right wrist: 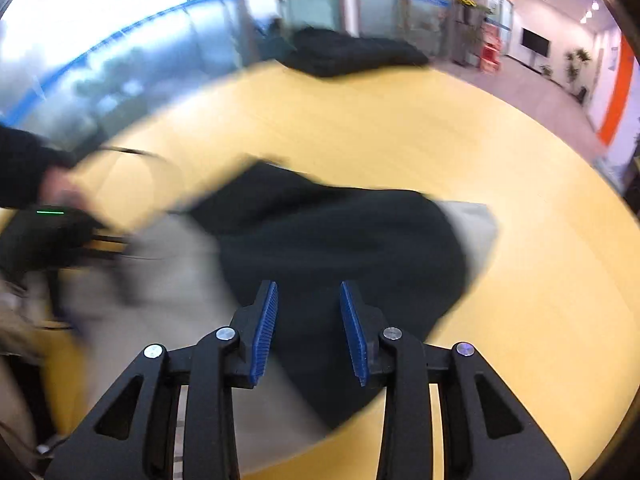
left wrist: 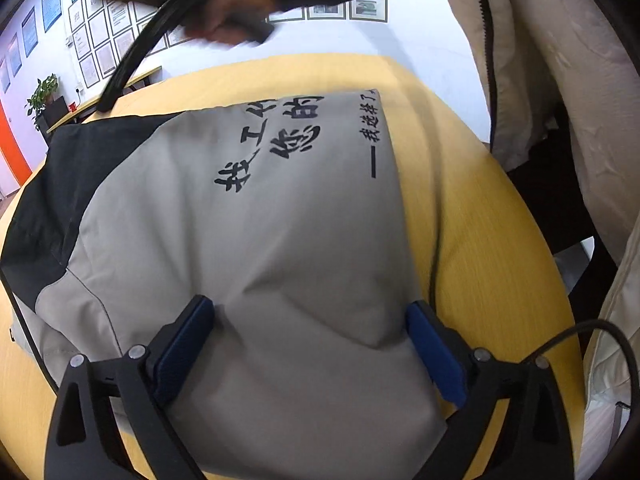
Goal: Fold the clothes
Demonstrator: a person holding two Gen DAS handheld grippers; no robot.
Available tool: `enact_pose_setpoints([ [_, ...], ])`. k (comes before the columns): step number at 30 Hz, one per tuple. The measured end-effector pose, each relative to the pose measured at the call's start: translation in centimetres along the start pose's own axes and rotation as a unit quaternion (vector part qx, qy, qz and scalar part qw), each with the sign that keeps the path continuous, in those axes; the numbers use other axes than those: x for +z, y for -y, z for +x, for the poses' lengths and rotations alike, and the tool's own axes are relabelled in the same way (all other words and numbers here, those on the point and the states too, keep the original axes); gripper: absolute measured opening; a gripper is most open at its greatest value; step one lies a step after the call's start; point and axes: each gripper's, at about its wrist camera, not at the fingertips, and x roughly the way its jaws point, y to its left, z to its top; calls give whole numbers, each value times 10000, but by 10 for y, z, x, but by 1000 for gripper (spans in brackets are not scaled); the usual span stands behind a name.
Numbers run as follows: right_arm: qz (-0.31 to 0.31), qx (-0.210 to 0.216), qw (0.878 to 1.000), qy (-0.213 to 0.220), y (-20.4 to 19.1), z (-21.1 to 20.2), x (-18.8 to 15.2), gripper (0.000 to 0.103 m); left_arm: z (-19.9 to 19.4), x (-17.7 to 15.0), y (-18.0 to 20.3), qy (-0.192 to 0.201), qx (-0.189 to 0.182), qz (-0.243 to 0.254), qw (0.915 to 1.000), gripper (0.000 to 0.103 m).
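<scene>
Grey-and-black garment [left wrist: 248, 240] spread on the yellow bench [left wrist: 492, 248]

Left wrist view: the left tool [left wrist: 310, 344] points steeply down, jaws wide, grey cloth bulging between the pads; ahead, a blurred hand [left wrist: 236, 12].
Right wrist view: the right tool [right wrist: 308, 332], partly open, holds nothing above the black sleeve [right wrist: 340, 236]; glass walls behind.
</scene>
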Motion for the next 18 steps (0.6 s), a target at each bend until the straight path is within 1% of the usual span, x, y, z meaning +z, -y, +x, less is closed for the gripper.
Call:
enact_pose_setpoints([
  [1,77,-15,9998,-191,14,16,0,25,1,0,-2,5,20,-17,10000,98],
  [4,196,185,9992,-295,22,38,-10,25,2,1,-6,12,82,-73,9999,99],
  [6,279,305,9985,-354,27,51,-16,25,-1,4,-7,-77,113,-67,9999,99],
  [9,235,231,9984,-449,19,43,-11,23,-4,13,-9,-251,107,-63,9996,99],
  [10,220,259,9988,-345,19,33,-6,23,-4,12,-10,-267,114,-87,9995,99],
  [12,408,344,9981,307,27,4,3,18,-3,9,-11,-263,164,-77,9995,99],
  [13,542,236,9966,574,35,-7,7,18,-2,10,-13,-254,171,-95,9995,100],
  [14,563,75,9962,661,42,-9,9,16,-1,10,-14,-250,174,-91,9995,101],
  [15,529,-66,9974,493,48,1,10,14,0,10,-15,-247,174,-78,9995,102],
  [16,511,-79,9984,212,52,18,8,8,1,10,-16,-239,181,-60,9995,102],
  [18,461,-10,9989,-125,52,47,7,8,3,12,-19,-230,210,-89,9995,102],
])
